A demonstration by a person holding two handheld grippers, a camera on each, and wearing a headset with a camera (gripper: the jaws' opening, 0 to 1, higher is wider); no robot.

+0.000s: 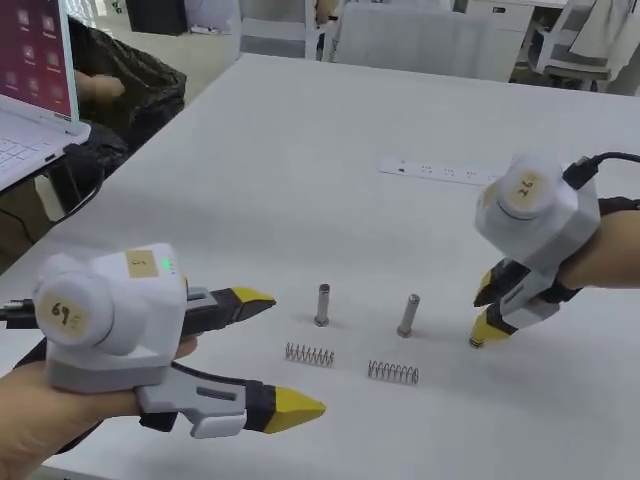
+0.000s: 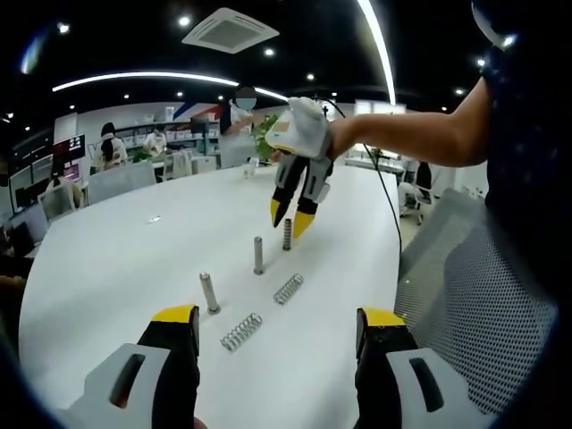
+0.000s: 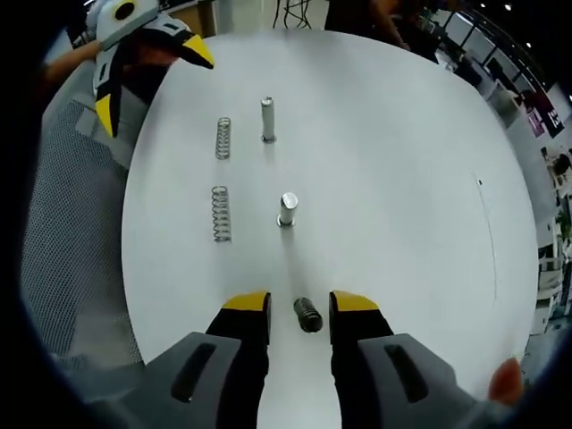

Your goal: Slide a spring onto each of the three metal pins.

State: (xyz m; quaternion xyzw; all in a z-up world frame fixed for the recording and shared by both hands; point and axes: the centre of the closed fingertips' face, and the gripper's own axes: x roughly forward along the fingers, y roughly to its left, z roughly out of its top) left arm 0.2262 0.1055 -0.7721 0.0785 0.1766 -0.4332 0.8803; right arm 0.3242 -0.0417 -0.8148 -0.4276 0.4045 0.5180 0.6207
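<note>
Nearest, the left gripper (image 2: 279, 317) gapes wide, left of the middle pin (image 1: 408, 315). A spring (image 1: 392, 372) lies just before that pin, with a second spring (image 1: 309, 354) and a bare pin (image 1: 322, 305) to its left. Rightward, the right gripper (image 3: 300, 304), jaws parted, straddles a spring-clad pin (image 3: 307, 315).

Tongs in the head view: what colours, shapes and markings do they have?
Both are black jaws with yellow pointed tips under a white-grey housing with a round cap. The left tongs carry a tan sticker reading 69 and a green light; the right tongs have a tan sticker and a black cable.
</note>
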